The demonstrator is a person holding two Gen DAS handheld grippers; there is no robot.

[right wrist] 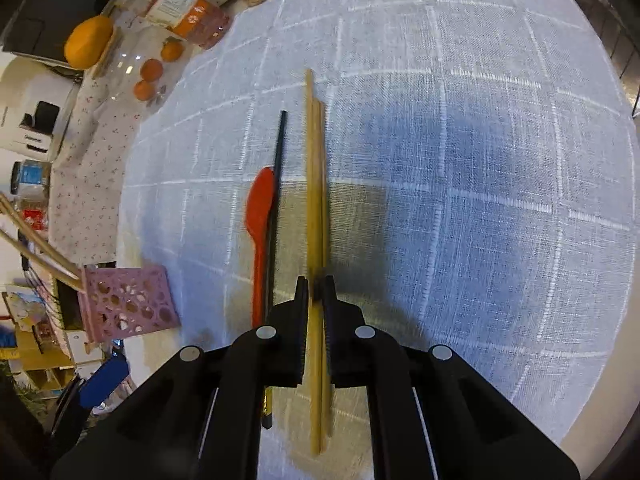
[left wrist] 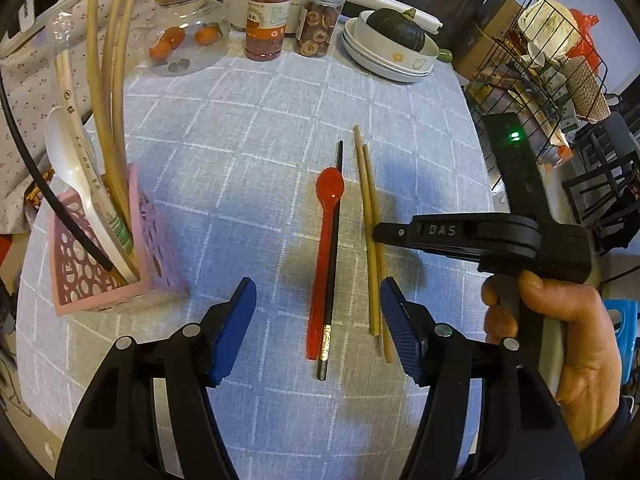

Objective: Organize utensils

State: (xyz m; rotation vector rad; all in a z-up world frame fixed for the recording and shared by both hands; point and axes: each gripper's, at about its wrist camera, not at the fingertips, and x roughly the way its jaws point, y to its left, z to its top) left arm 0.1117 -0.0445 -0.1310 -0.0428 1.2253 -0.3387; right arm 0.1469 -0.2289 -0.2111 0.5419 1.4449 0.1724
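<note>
Two wooden chopsticks (left wrist: 370,216) lie side by side on the blue checked tablecloth (left wrist: 240,128). My right gripper (right wrist: 316,292) is shut on the wooden chopsticks (right wrist: 315,184) near their middle; it also shows in the left wrist view (left wrist: 378,233). A red spoon (left wrist: 326,248) and a black chopstick (left wrist: 334,248) lie just left of them. My left gripper (left wrist: 318,312) is open and empty, hovering above the near ends of the red spoon and black chopstick. A pink perforated utensil holder (left wrist: 100,264) at the left holds several wooden chopsticks and a white spoon (left wrist: 68,160).
At the table's far edge stand a glass jar with oranges (left wrist: 184,40), two food jars (left wrist: 266,16), and stacked white bowls with a dark squash (left wrist: 392,44). A black wire rack (left wrist: 536,68) stands beyond the right edge.
</note>
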